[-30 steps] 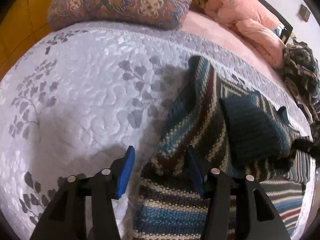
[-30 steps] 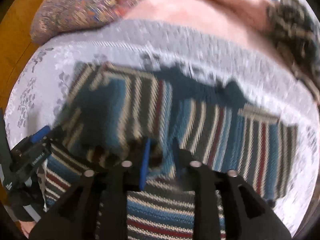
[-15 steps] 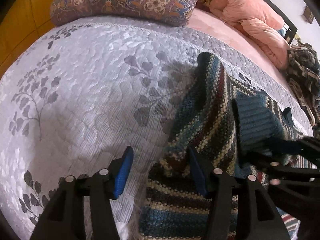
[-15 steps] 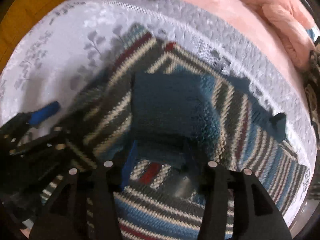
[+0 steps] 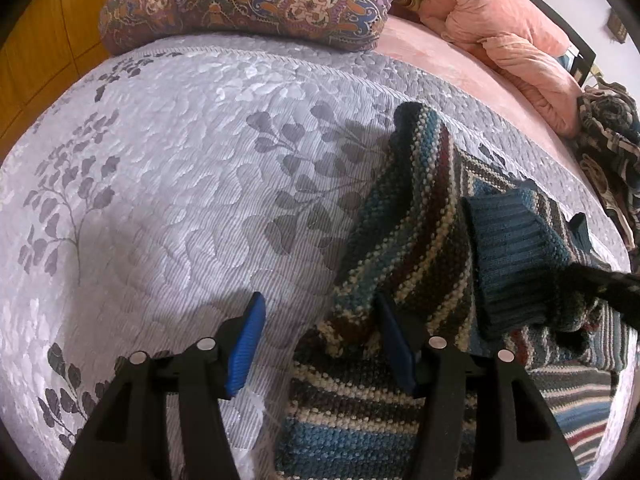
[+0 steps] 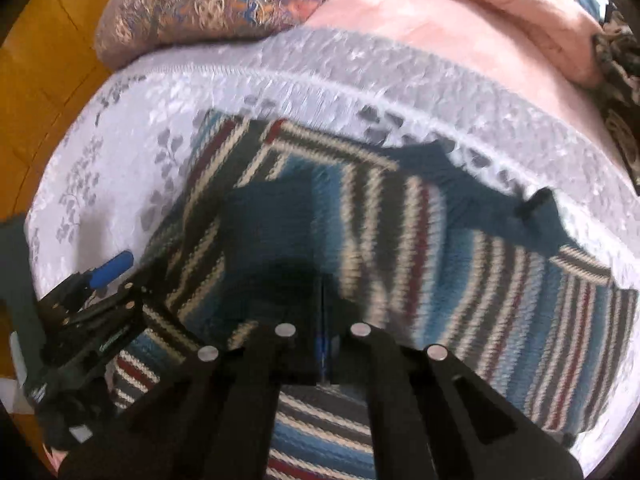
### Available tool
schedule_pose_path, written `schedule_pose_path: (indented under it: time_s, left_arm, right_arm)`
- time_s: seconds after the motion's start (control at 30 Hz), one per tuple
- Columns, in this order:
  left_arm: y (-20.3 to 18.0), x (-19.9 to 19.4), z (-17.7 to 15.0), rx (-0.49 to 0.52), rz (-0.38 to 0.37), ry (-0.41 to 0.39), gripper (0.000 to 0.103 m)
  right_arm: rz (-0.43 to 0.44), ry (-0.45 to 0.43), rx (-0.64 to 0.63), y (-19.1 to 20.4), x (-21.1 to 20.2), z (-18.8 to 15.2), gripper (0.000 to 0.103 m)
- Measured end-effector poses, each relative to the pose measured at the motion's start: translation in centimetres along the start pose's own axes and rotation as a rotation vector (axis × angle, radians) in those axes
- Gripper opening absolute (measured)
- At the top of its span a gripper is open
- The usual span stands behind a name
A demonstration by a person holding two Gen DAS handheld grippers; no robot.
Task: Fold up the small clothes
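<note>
**Striped knit sweater half-folded on the quilted bedspread**

A striped knit sweater [image 5: 404, 240] in teal, cream, dark grey and maroon lies on a pale lilac quilted bedspread [image 5: 168, 184] printed with grey leaf sprigs. It sits toward the right side of the bed, well short of the head end. One sleeve is folded in across the body, so its ribbed teal cuff [image 5: 508, 264] rests on top of the stripes.

The left gripper [image 5: 320, 344] sits low over the sweater's left edge with its blue-padded jaws spread wide. One pad is over bare bedspread and the other is against the knit, and nothing is caught between them.

The right gripper [image 6: 323, 320] is over the middle of the sweater. Its jaws are pressed close together; the view is blurred, but dark teal fabric appears bunched at the tips, pinched there.

At the head of the bed, a paisley-patterned pillow [image 5: 256, 0] lies on a pink sheet [image 5: 440, 56], with a bundled pink blanket [image 5: 516, 40] beside it. A dark patterned cloth [image 5: 612, 152] lies at the bed's right edge.
</note>
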State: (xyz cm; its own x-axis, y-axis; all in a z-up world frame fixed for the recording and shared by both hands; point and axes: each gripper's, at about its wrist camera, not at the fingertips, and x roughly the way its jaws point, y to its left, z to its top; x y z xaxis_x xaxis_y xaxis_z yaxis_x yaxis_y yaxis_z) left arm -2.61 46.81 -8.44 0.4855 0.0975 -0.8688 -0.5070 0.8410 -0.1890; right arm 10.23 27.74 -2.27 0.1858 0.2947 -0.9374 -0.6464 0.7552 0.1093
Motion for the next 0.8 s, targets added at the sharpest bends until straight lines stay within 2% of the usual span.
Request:
schedule_pose_path:
  time_s: [0.07,0.17,0.2,0.23,0.3,0.33,0.47,0.57,0.6,0.67,0.7,0.73,0.8]
  left_arm:
    - [0.0,-0.1,0.1,-0.003,0.001,0.004,0.059]
    - [0.0,-0.8,0.3,-0.001,0.002,-0.003,0.058]
    - [0.1,-1.2,0.4,-0.002,0.004,-0.009,0.058]
    - [0.2,-1.5,0.4,-0.005,0.005,-0.015,0.058]
    - [0.7,-2.1,0.7,-0.021,0.012,-0.029,0.058]
    - [1.1,-2.4,0.9,-0.036,0.015,-0.035,0.058]
    - [1.8,-2.9,1.2,-0.068,0.006,-0.049,0.058]
    - [1.6,-2.7,1.2,-0.062,-0.001,-0.043,0.058]
    - [1.5,-2.6,1.2,-0.06,-0.006,-0.039,0.058]
    - [1.5,-2.4,1.2,-0.056,-0.013,-0.034,0.058]
    - [1.4,-2.4,1.2,-0.056,-0.012,-0.034,0.058]
    - [1.4,-2.4,1.2,-0.057,-0.011,-0.035,0.058]
    - [1.4,-2.4,1.1,-0.057,-0.015,-0.039,0.058]
  right_arm:
    - [0.023,0.025,-0.04,0.3,-0.4,-0.2,0.0]
    - [0.026,0.054,-0.139,2.6,0.0,-0.8,0.01]
    - [0.024,0.061,-0.164,3.3,0.3,-0.7,0.023]
    - [0.02,0.064,-0.194,4.2,0.5,-1.0,0.04]
    - [-0.001,0.053,-0.257,5.9,0.9,-1.5,0.055]
    - [-0.013,0.05,-0.273,6.3,1.1,-1.5,0.058]
    - [-0.024,0.069,-0.267,7.6,2.9,-1.0,0.058]
    - [-0.116,0.106,-0.263,8.0,5.3,-0.3,0.055]
    - [-0.12,0.108,-0.254,8.0,5.8,-0.2,0.053]
    - [-0.119,0.103,-0.226,7.5,5.8,0.1,0.043]
    - [-0.113,0.101,-0.206,7.1,5.5,0.1,0.023]
    - [-0.117,0.096,-0.183,6.5,5.2,0.2,0.012]
    - [-0.059,0.084,-0.112,4.9,4.4,0.4,0.012]
